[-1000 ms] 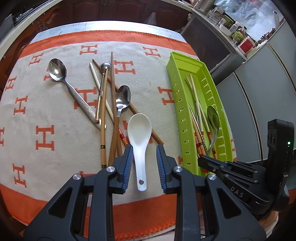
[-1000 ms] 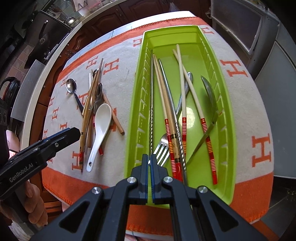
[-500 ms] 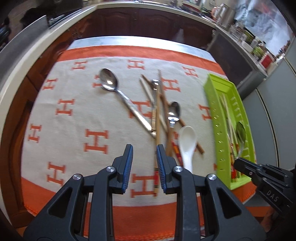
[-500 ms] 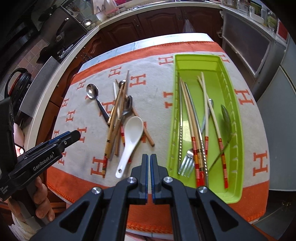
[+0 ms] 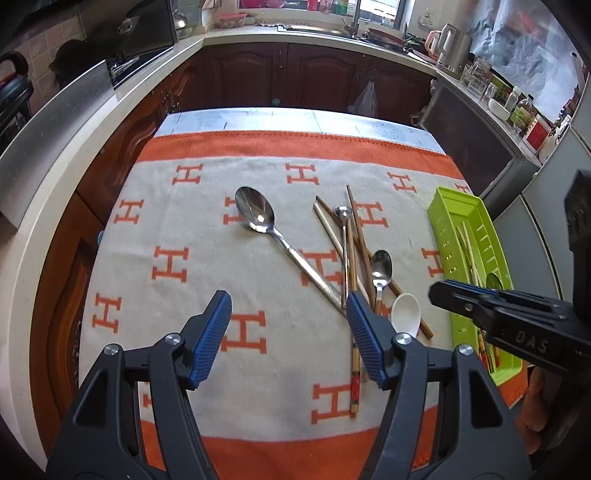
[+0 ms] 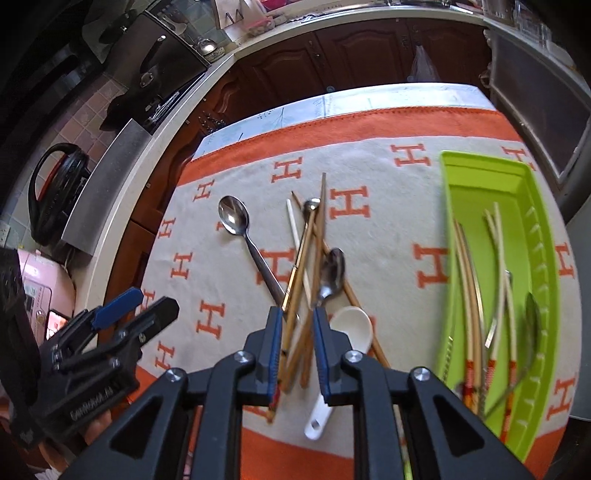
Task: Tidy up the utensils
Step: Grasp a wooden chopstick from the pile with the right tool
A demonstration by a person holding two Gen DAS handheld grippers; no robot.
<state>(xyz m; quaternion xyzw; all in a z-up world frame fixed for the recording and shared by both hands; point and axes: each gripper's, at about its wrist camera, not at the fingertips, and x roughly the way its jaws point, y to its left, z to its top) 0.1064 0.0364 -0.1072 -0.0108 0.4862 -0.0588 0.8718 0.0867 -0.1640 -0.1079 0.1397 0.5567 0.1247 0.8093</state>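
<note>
Daylight enters from a bright kitchen window [image 5: 373, 7] at 12 o'clock, lighting both views evenly. Glare spots sit on the large shiny steel spoon [image 5: 256, 214]. Shadows on the cream and orange cloth [image 5: 207, 229] are soft. Fisheye bending curves the edges; corners go black. In the right wrist view, the lime green plastic tray [image 6: 543, 266] at 3 o'clock is motion-blurred.

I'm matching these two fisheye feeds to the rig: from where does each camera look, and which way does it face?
Left wrist: sits on the left gripper, open, facing across the orange-and-beige H-patterned cloth toward dark cabinets; the right gripper intrudes.
Right wrist: sits on the right gripper, open, looking down over wooden chopsticks; the left gripper shows.
Both share the large steel spoon, white ceramic spoon and lime-green plastic tray.
</note>
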